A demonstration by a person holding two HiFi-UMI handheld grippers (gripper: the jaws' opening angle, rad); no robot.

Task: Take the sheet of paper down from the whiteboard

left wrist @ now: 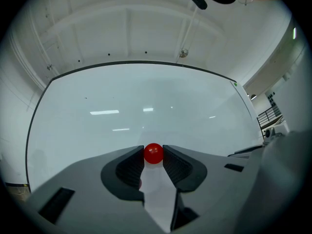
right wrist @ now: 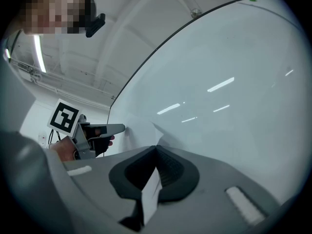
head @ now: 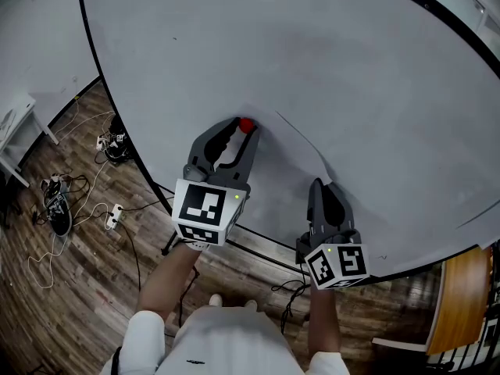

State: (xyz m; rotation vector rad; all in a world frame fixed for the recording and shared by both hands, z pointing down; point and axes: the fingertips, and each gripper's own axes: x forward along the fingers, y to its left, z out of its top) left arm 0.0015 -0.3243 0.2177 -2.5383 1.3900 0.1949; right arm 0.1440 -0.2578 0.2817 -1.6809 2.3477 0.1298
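Pale whiteboard [head: 328, 61] fills most of the head view. The sheet of paper [head: 277, 174] lies flat against it, held at its upper corner by a round red magnet [head: 246, 125].

The likeliest trouble starts at the sheet itself. It looks thin, and if the magnet is dragged sideways rather than lifted off, the corner under it could crease or tear. The magnet is a smooth ball, so it could squirt out from between the pads and snap back onto the board, or drop to the wooden floor [head: 78, 248] below. Once that corner is free the sheet hangs from one grip alone, and a quick tug could pull it loose.

The left gripper [head: 244, 130] has its jaws set fairly wide but closed on the magnet, which sits between the tips with a pad against each side. The right gripper [head: 324, 187] has its jaws pressed together on the sheet's lower edge — its own view shows white paper running down between the pads. The sheet therefore spans from one gripper to the other — its top corner is just behind the left tips and its lower edge is inside the right ones.
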